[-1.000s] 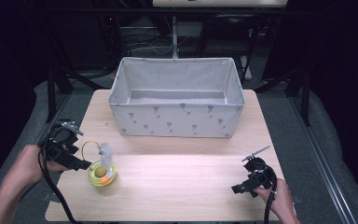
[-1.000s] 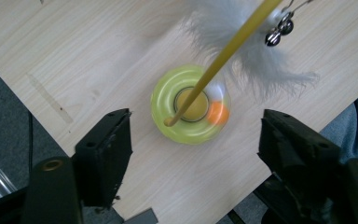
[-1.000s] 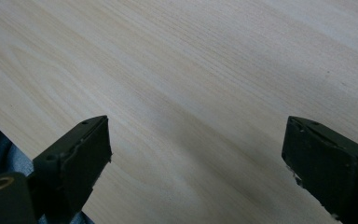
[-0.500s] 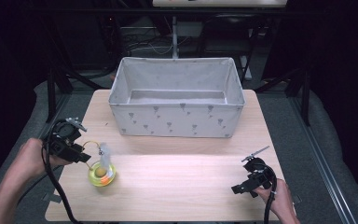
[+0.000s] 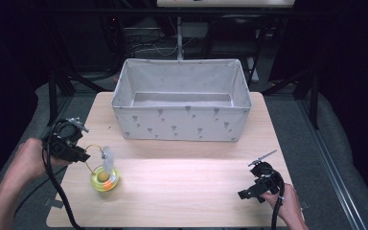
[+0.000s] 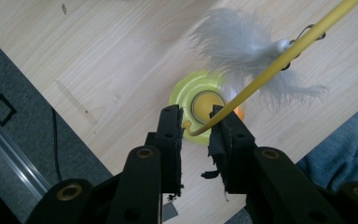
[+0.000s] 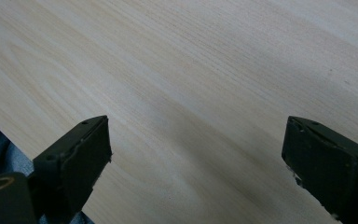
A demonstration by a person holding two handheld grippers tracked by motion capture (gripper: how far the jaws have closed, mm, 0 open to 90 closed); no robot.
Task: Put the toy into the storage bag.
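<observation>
A cat toy stands on the wooden table (image 5: 191, 191) at the front left: a yellow-green dish base (image 5: 104, 181) with an orange ball, a curved yellow wire (image 5: 92, 147) and a grey feather (image 5: 107, 158). In the left gripper view the base (image 6: 184, 91) lies beyond the jaws and the wire (image 6: 279, 58) arcs up right past the feather (image 6: 242, 46). My left gripper (image 6: 196, 126) (image 5: 84, 155) has just been closing; the wire's hooked end sits between its jaws, which still have a gap between them. My right gripper (image 7: 196, 158) (image 5: 250, 181) is open wide over bare wood at the front right.
A grey fabric bin (image 5: 182, 127) with a small printed pattern stands across the back of the table, with nothing visible inside it. Grey floor surrounds the table. Cables trail from both grippers toward the front edge.
The left gripper has lifted slightly from the toy's base up to the wire, and its jaws have narrowed around the wire's end. The right hand has stayed still.
</observation>
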